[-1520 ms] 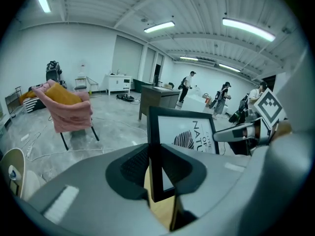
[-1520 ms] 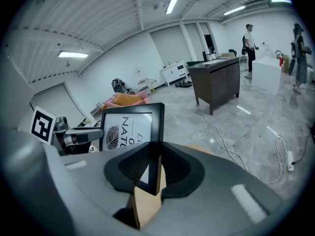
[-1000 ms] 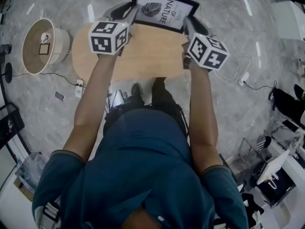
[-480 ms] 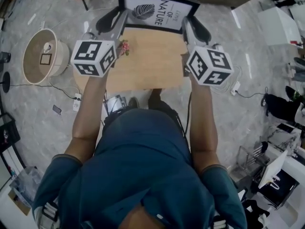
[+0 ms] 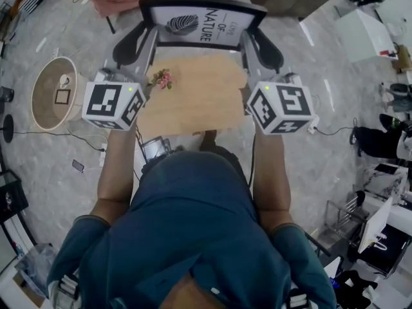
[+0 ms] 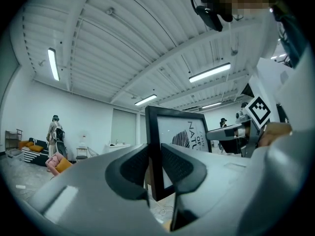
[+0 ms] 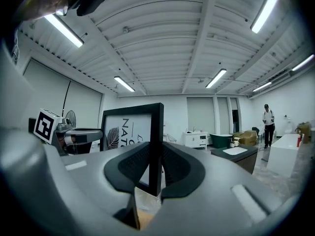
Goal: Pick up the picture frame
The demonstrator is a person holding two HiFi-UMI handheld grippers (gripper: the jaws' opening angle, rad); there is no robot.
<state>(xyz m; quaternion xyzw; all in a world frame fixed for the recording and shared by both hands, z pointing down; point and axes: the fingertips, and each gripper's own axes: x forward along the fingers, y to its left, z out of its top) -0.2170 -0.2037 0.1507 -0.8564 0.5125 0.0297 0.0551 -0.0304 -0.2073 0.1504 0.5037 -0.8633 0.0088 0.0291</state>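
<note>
Both bare forearms reach forward, side by side. The left gripper (image 5: 144, 34) and right gripper (image 5: 256, 36) point about level (each clamps one side edge of the picture frame (image 5: 199, 23)).

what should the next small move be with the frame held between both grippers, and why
Probably a short, even lift with both grippers together, kept level. The left gripper and right gripper are each shut on one side edge of the upright picture frame, which looks clear of the wooden table. Moving one side alone could twist it in the jaws.
</note>
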